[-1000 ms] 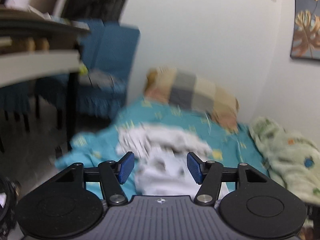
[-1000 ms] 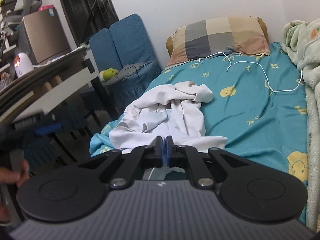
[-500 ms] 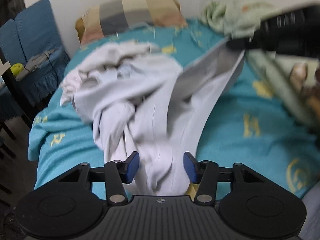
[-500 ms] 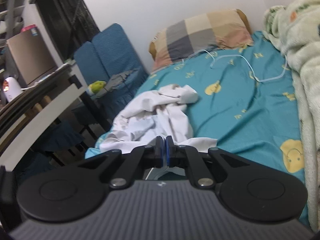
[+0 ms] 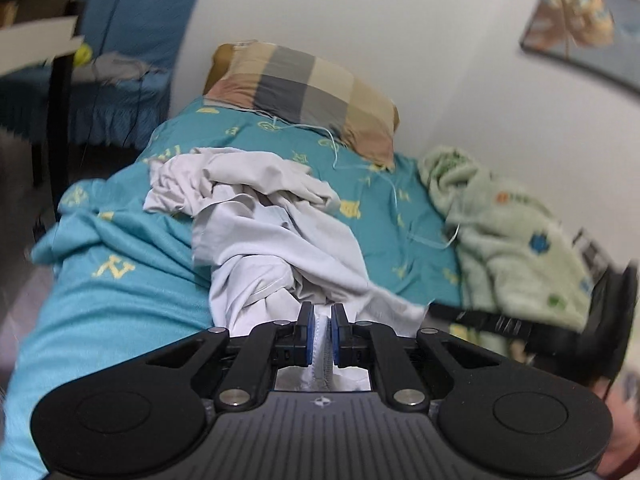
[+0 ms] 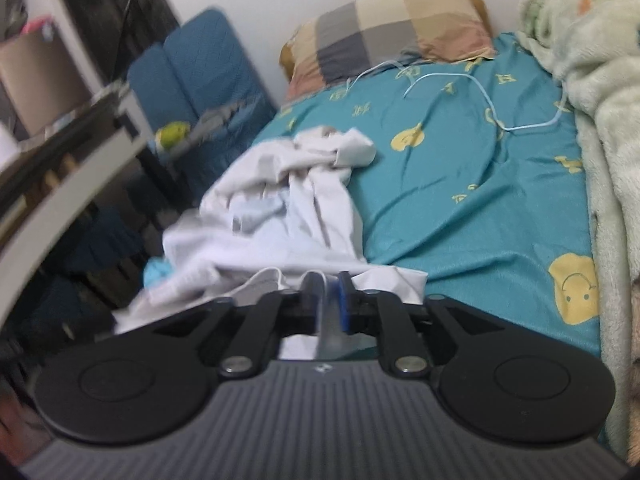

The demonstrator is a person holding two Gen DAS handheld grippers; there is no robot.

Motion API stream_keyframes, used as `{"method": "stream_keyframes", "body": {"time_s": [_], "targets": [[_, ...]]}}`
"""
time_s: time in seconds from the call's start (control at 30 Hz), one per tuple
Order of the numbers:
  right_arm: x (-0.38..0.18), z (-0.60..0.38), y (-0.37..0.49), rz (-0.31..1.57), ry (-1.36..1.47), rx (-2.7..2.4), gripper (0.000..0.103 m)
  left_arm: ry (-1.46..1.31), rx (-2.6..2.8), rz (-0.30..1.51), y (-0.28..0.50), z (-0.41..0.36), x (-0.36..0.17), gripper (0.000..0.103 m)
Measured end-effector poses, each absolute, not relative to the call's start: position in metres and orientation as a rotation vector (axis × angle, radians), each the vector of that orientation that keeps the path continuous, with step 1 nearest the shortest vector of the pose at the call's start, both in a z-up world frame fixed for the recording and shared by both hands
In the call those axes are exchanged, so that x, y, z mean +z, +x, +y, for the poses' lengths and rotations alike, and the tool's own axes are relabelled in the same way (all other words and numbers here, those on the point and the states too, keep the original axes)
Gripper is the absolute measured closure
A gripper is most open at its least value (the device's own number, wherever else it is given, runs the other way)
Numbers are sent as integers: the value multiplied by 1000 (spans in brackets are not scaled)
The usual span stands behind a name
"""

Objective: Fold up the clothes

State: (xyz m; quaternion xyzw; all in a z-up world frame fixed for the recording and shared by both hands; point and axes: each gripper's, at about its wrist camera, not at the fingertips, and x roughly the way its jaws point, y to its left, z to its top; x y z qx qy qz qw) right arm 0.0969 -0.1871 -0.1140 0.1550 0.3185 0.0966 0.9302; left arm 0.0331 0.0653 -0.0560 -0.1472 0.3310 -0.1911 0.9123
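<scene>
Now, white garment (image 5: 280,240) between closing jaws

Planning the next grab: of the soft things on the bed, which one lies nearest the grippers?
The crumpled white garment: its near edge sits between the left gripper's closing pads. The checked pillow lies at the headboard end, the green blanket along the wall.

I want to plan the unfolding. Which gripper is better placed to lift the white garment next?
Probably the left gripper: its jaws are closing on a fold of the white garment. The right gripper is opening, letting cloth go.
</scene>
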Motion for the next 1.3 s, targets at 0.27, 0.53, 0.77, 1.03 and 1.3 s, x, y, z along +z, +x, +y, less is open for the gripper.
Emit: {"method": "stream_keyframes", "body": {"time_s": [0.27, 0.53, 0.77, 1.03, 1.3], "targets": [[-110, -106, 74, 489, -181, 442, 31, -289, -389, 664, 36, 66, -39, 94], [-127, -93, 98, 571, -120, 575, 78, -256, -377, 683, 39, 62, -43, 94], [-135, -119, 116, 652, 196, 658, 100, -215, -369, 691, 39, 55, -45, 93], [-115, -143, 117, 595, 442, 662, 100, -113, -396, 653, 31, 41, -38, 47], [-100, -160, 117, 533, 562, 661, 100, 128, -447, 678, 28, -10, -66, 25]]}}
